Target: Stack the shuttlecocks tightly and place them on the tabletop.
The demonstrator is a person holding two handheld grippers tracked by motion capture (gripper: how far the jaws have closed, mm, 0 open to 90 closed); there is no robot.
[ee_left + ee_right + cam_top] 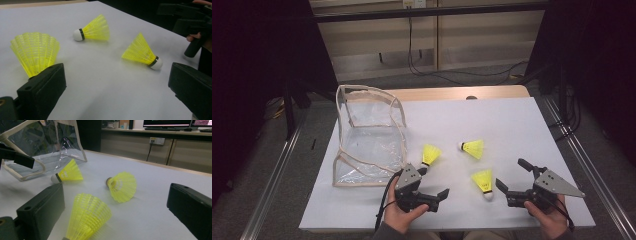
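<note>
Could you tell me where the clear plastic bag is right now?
In the high view, the clear plastic bag sits on the table's left side, beyond the left gripper, with the nearest shuttlecock just to its right.

A lab: framed test table [512, 120], monitors [167, 123], dark curtains [257, 60].

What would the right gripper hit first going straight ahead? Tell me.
Likely the nearest shuttlecock, lying between the open right gripper jaws with its skirt toward the camera. Depth is hard to judge, so contact order beyond it is unclear.
</note>
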